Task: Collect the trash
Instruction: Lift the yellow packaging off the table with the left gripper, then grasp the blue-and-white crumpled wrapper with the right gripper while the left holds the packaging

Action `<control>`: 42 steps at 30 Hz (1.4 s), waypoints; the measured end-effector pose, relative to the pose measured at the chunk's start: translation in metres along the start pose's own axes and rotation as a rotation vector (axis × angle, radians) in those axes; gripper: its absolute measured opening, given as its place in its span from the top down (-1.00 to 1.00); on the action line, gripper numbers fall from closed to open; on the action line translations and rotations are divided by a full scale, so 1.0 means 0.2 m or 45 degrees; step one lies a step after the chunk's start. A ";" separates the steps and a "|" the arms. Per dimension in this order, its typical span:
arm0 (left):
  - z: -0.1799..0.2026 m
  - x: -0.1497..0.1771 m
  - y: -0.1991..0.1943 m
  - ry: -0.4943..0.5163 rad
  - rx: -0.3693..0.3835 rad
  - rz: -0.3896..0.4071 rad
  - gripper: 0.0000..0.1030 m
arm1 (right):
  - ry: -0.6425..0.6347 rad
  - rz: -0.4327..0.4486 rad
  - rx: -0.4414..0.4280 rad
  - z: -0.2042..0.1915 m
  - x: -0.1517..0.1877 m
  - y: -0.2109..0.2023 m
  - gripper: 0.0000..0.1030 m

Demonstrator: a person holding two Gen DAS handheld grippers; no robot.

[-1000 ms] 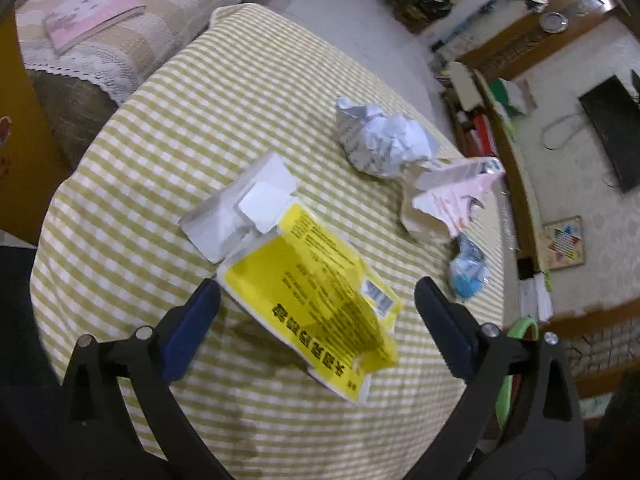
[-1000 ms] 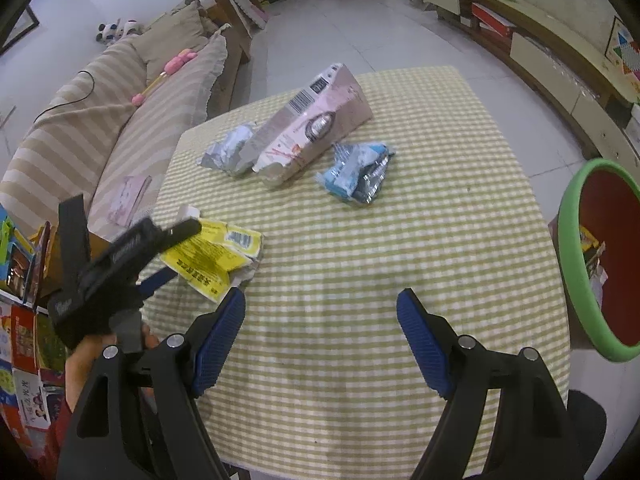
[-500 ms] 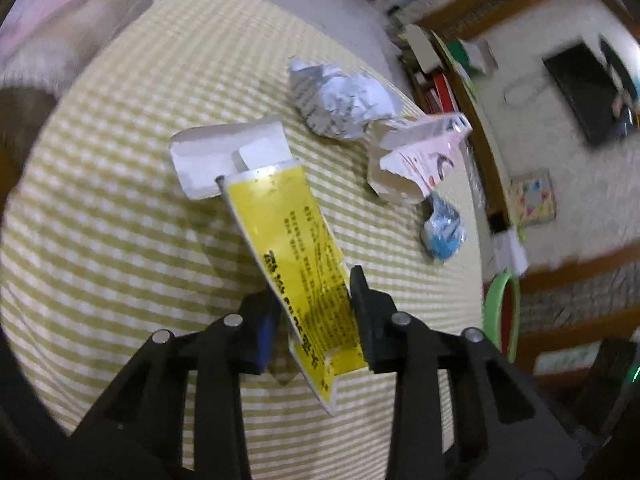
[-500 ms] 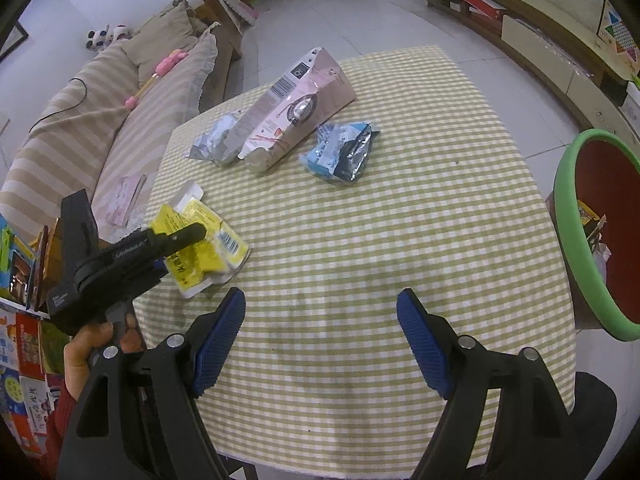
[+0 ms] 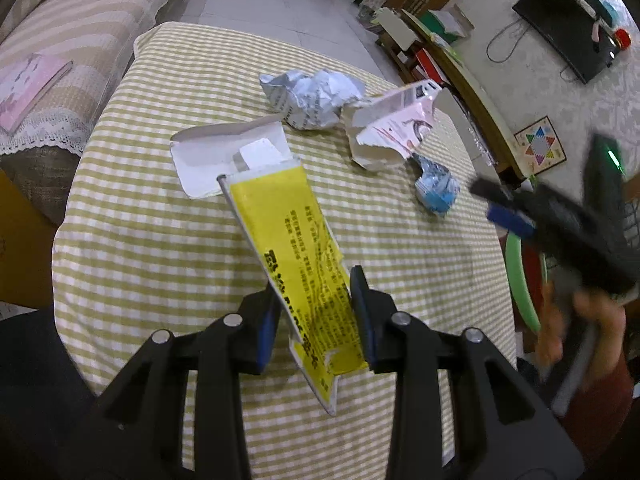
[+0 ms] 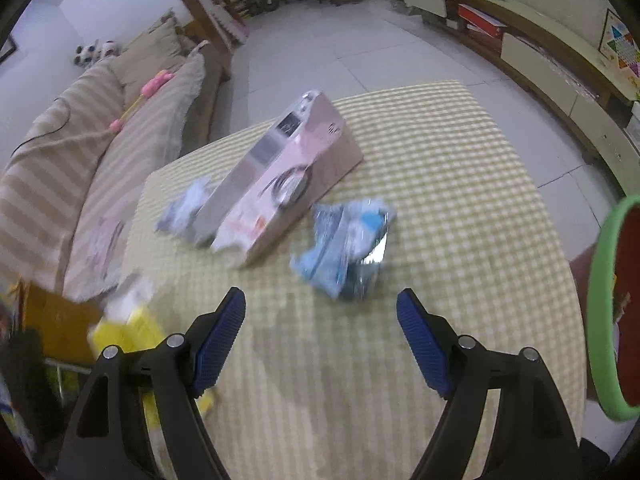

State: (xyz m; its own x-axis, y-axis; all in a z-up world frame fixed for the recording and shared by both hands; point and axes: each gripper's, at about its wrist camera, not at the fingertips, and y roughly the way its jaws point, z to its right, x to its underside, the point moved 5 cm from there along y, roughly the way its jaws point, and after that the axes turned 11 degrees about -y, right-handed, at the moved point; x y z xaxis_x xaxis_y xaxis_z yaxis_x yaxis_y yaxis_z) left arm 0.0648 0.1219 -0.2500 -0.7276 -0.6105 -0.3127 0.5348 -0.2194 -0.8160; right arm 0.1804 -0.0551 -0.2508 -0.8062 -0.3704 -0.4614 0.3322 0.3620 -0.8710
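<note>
Yellow wrapper [image 5: 308, 276] pinched in my left gripper [image 5: 316, 312], lifted off the checked table [image 5: 160, 240]. My right gripper [image 6: 320, 320] gapes empty; blue wrapper [image 6: 344, 244] at its 12 o'clock, pink carton [image 6: 280, 184] at 11, green-rimmed bin [image 6: 604, 304] at 3.

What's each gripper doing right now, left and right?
Left gripper: shut on the flattened yellow cardboard box.
Right gripper: open, empty, just short of the crumpled blue foil wrapper.
</note>
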 end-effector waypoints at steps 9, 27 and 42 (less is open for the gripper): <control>0.04 -0.02 -0.05 0.042 -0.019 0.039 0.37 | -0.025 -0.051 0.104 0.02 -0.10 0.18 -0.46; 0.07 -0.02 -0.07 0.054 -0.035 0.059 0.37 | -0.040 -0.034 -0.050 0.01 0.07 0.01 0.35; 0.12 0.02 -0.10 0.086 -0.052 0.066 0.37 | -0.025 0.049 -0.086 -0.06 0.27 -0.31 0.35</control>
State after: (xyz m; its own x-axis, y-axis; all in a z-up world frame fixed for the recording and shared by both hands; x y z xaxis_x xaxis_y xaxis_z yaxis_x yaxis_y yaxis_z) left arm 0.0620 0.1049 -0.2234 -0.7274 -0.5675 -0.3859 0.5556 -0.1569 -0.8165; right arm 0.1109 -0.0875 -0.2207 -0.7835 -0.3713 -0.4983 0.3288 0.4327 -0.8395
